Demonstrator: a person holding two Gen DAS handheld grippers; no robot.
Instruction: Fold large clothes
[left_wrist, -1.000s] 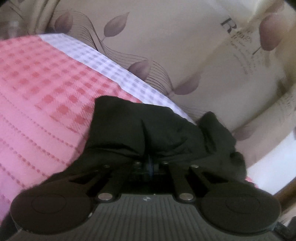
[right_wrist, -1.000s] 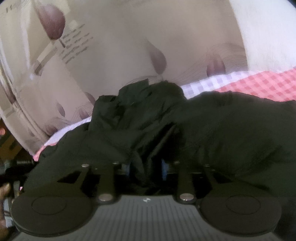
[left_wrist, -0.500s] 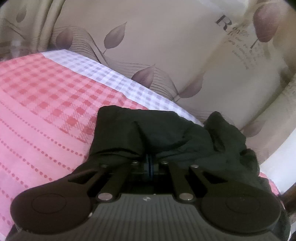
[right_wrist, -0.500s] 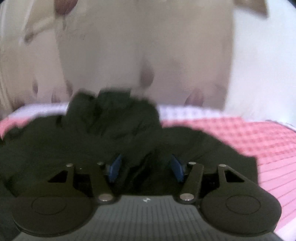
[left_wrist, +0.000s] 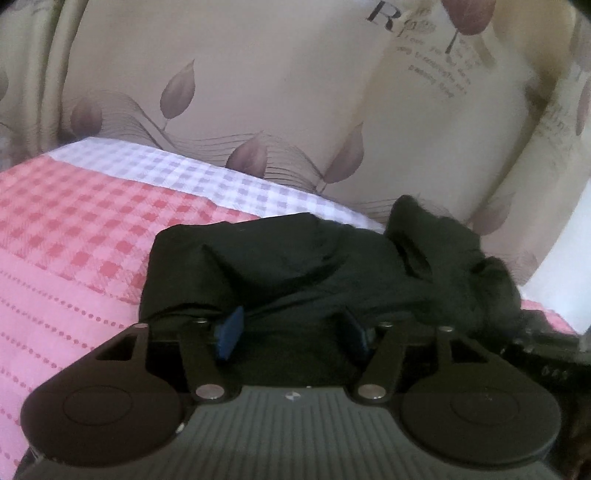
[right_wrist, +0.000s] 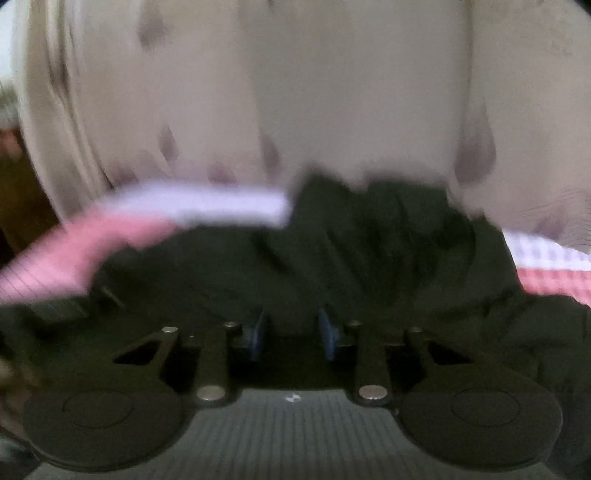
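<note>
A black garment (left_wrist: 295, 266) lies bunched on a pink checked bedsheet (left_wrist: 74, 229), with a crumpled end at the right near the bed's far edge. My left gripper (left_wrist: 291, 328) is open; its blue pads (left_wrist: 229, 328) stand apart just above the cloth and hold nothing. In the blurred right wrist view the same black garment (right_wrist: 369, 251) fills the middle. My right gripper (right_wrist: 293, 334) is open, its blue pads (right_wrist: 258, 332) a small gap apart over the cloth.
A beige curtain with purple leaf print (left_wrist: 258, 92) hangs right behind the bed. A white-and-lilac checked strip (left_wrist: 166, 173) runs along the sheet's far edge. The second gripper's dark body (left_wrist: 546, 350) shows at the right.
My left gripper has opened and let go of the garment, which now lies lower on the bed. My right gripper opened earlier and has swung sideways; its view is blurred.
</note>
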